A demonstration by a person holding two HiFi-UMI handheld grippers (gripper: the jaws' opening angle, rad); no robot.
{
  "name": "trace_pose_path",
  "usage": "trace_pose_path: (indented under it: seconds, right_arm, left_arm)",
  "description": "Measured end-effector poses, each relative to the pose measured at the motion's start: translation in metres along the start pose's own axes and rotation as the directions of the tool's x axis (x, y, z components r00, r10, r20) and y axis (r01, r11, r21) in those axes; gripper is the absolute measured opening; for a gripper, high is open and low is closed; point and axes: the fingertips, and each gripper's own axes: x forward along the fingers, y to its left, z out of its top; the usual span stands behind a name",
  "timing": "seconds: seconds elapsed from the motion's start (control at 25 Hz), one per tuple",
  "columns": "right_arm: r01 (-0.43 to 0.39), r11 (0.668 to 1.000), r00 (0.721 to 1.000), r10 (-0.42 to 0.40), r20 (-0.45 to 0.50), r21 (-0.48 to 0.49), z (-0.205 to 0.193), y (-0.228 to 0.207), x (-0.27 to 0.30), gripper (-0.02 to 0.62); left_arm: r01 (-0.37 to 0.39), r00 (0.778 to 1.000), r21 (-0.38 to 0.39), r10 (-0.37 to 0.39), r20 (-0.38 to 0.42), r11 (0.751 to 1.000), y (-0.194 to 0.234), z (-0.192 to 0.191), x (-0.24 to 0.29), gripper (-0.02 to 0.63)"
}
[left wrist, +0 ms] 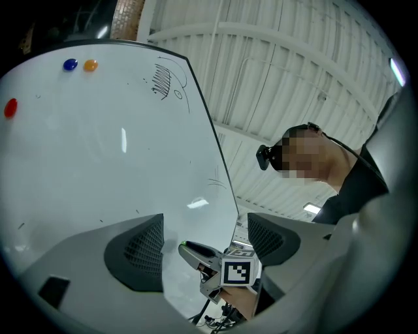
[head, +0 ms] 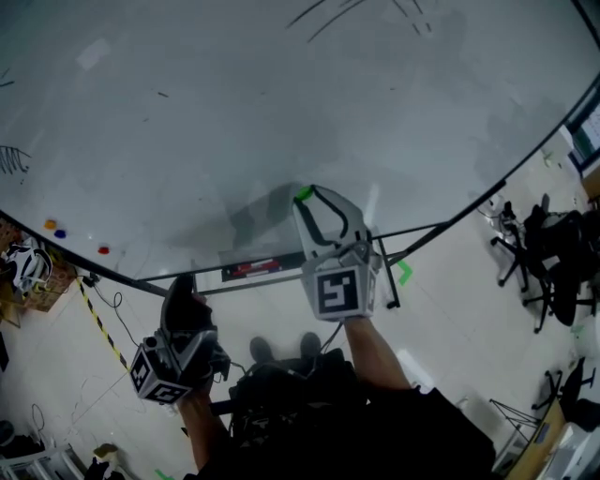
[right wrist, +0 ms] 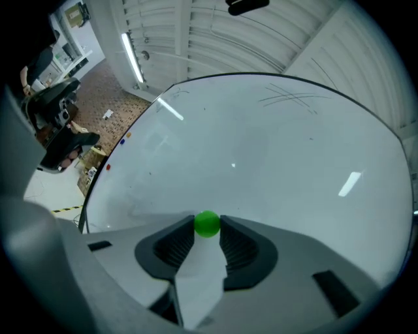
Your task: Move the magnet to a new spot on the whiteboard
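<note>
A small round green magnet (right wrist: pixel 208 224) is pinched between the tips of my right gripper (right wrist: pixel 208 227), which is shut on it. In the head view the same magnet (head: pixel 304 194) sits at the tip of the right gripper (head: pixel 306 199), against the lower part of the whiteboard (head: pixel 281 112). My left gripper (head: pixel 178 291) hangs low at the left, below the board's bottom edge. In the left gripper view its jaws stand wide apart with nothing between them, and the right gripper (left wrist: pixel 185 247) shows beyond.
Three other magnets cling to the board's lower left: orange (head: pixel 50 224), blue (head: pixel 61 233) and red (head: pixel 103 250). Black pen marks (head: pixel 356 11) cross the top. Office chairs (head: pixel 548 244) stand at the right, and cables and a striped tape line (head: pixel 98 323) lie on the floor.
</note>
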Motion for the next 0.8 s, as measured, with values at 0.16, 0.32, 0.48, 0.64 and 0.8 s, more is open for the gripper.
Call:
trace_pose_path:
  seconds: [0.16, 0.32, 0.48, 0.64, 0.8]
  right_arm:
    - [0.062, 0.998, 0.998, -0.062, -0.022, -0.005, 0.003, 0.001, 0.012, 0.150]
    - [0.126, 0.992, 0.991, -0.126, -0.033, -0.015, 0.007, -0.001, 0.016, 0.151]
    - [0.177, 0.983, 0.983, -0.179, -0.037, -0.053, 0.008, -0.002, 0.018, 0.152]
    - [0.205, 0.976, 0.978, -0.207, -0.022, -0.067, 0.008, -0.002, 0.019, 0.152]
    - [0.196, 0.980, 0.980, -0.197, -0.008, -0.031, 0.009, -0.002, 0.019, 0.156]
  left_arm:
    - [0.023, 1.000, 0.018, -0.023, 0.002, 1.000, 0.010, 0.016, -0.004, 0.399]
    - [0.033, 0.999, -0.001, -0.033, 0.003, 0.999, 0.020, 0.021, -0.007, 0.399]
    - [0.039, 0.999, -0.028, -0.039, -0.003, 0.999, 0.028, 0.022, -0.010, 0.399]
    - [0.044, 0.999, -0.028, -0.045, -0.014, 0.999, 0.033, 0.021, -0.007, 0.399]
    - [0.052, 0.998, -0.032, -0.053, -0.023, 0.998, 0.035, 0.018, -0.003, 0.399]
